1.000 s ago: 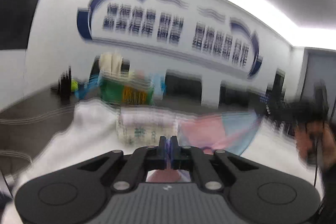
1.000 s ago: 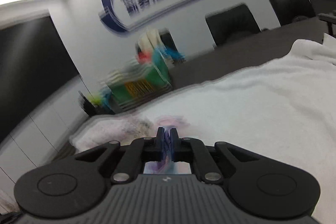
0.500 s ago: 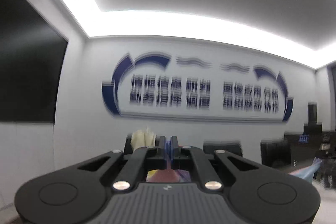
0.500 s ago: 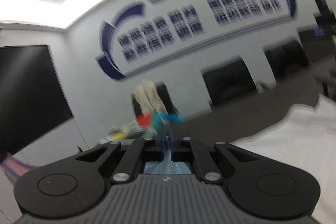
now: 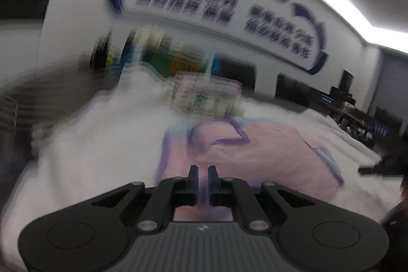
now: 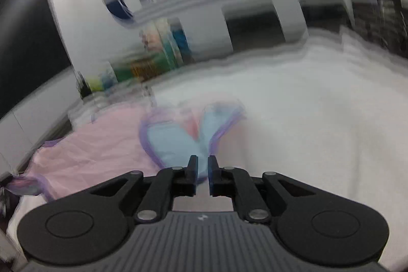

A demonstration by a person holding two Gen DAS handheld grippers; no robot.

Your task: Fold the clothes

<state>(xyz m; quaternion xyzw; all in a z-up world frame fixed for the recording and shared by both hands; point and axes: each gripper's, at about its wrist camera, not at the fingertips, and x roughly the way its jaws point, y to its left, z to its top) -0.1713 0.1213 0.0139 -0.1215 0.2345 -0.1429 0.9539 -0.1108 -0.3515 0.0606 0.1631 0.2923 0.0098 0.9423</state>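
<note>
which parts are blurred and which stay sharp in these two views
Left wrist: pink garment with purple trim, wall lettering smeared by motion; black left gripper crisp. Right wrist: same smear, white table cover soft, right gripper sharp.

**Soft cloth, matt plastic**

Thin pink garment [image 5: 267,152] of light cloth, trimmed in purple, pale blue on the inside [image 6: 176,142], faintly creased. White cover [image 6: 318,119] beneath of thick, soft, matt fabric, fleecy-looking. Left gripper [image 5: 203,173] and right gripper [image 6: 203,163] in matt black plastic, with ribbed grey housings and small shiny metal pivot pins. Wall [image 5: 84,17] behind smooth and white, blurred.
</note>
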